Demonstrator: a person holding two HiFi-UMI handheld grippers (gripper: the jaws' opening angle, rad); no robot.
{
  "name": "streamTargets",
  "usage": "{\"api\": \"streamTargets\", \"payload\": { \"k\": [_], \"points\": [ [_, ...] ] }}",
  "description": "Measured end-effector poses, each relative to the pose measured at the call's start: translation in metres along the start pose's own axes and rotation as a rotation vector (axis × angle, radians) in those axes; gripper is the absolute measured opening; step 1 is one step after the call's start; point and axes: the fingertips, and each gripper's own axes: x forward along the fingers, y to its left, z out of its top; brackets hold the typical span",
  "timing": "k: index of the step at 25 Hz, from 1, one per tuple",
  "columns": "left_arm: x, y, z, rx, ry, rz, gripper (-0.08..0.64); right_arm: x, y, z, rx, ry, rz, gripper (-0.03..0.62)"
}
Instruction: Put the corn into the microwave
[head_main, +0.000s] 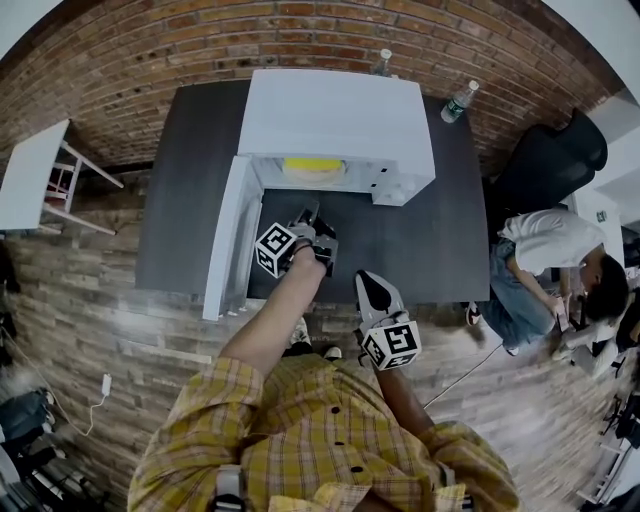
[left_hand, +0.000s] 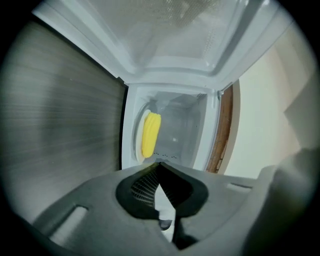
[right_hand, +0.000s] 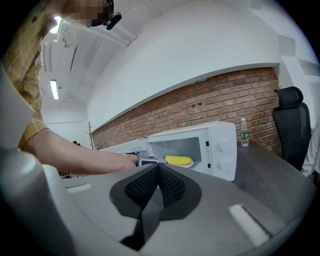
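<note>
Yellow there on the pale plate (left_hand: 136, 150): the corn (head_main: 312, 167), inside the microwave (head_main: 340, 110) with the door (head_main: 228, 235) swung wide to the left. Reads as the placing step done, the cob let go. Shows the left gripper (head_main: 312, 215) just outside the opening, jaws pressed together on nothing, apart from the cob. Shows the right gripper (head_main: 368, 285) nearer the person, near the front edge of the dark table (head_main: 440, 250), jaws likewise together and empty. Leaves, on this reading, only the door to close, if wanted at all. Calls next for drawing the left gripper back past the door's free edge, then pressing on the door's outer face to swing it round until shut, without catching the cavity's front rim.
</note>
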Motion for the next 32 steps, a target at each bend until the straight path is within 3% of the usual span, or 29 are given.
{"api": "streamTargets", "payload": {
  "k": [7, 14, 21, 26, 32],
  "points": [
    [-0.03, -0.017, -0.029, -0.025, 0.027, -0.055, 0.0, -0.019, 0.006, 0.002, 0.003, -0.018, 0.008, 0.005],
    [-0.063, -0.032, -0.056, 0.011, 0.084, -0.114, 0.0, -0.039, 0.011, 0.003, -0.014, -0.035, 0.0, 0.005],
    [-0.106, -0.038, -0.092, 0.121, 0.186, -0.138, 0.0, -0.057, 0.014, 0.006, -0.014, -0.058, -0.004, 0.005],
    [-0.132, -0.039, -0.099, 0.22, 0.192, -0.134, 0.0, -0.067, 0.018, 0.004, -0.012, -0.066, 0.0, 0.005],
    [-0.156, -0.051, -0.105, 0.265, 0.201, -0.185, 0.0, -0.072, 0.021, 0.005, -0.005, -0.079, 0.01, 0.005]
  ]
}}
